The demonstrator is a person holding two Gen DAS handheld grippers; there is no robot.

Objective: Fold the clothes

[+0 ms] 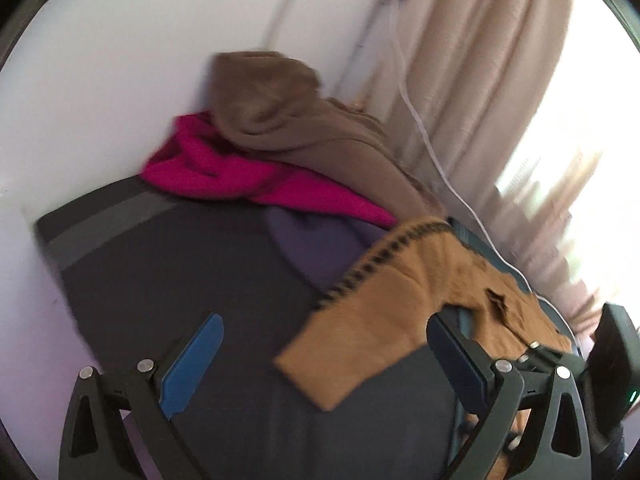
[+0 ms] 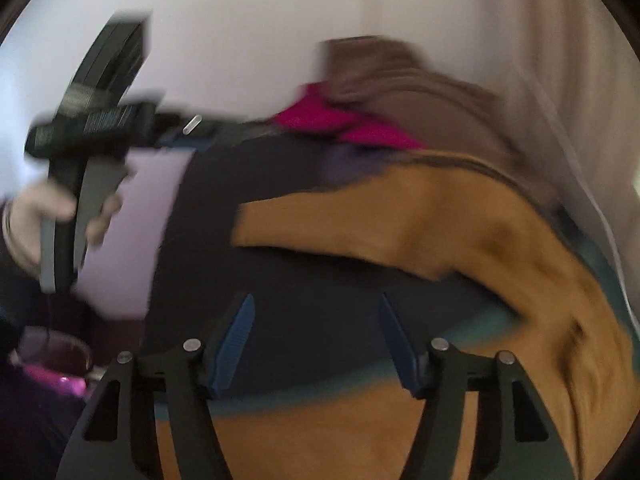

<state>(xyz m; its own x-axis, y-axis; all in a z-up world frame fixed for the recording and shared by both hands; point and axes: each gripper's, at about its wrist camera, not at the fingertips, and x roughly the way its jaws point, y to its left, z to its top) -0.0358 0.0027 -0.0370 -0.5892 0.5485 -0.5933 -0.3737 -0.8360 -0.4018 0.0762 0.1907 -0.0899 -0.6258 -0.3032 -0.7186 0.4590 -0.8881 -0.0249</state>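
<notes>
A tan garment with a dark stitched edge (image 1: 380,320) lies spread on the dark bed surface (image 1: 180,272), one sleeve reaching left. My left gripper (image 1: 324,360) hangs open above that sleeve's end, its blue pads wide apart and holding nothing. The right wrist view shows the same tan garment (image 2: 440,220) running from the middle down the right side. My right gripper (image 2: 318,344) is open over the dark surface, with tan cloth below and to the right of it. The left gripper (image 2: 200,132) appears blurred at upper left, held by a hand (image 2: 40,208).
A pile of brown (image 1: 280,112), magenta (image 1: 212,164) and purple (image 1: 316,248) clothes sits at the far end against the white wall. A white cable (image 1: 420,120) and beige curtain (image 1: 480,80) hang at the right. The right gripper's body (image 1: 612,352) shows at the right edge.
</notes>
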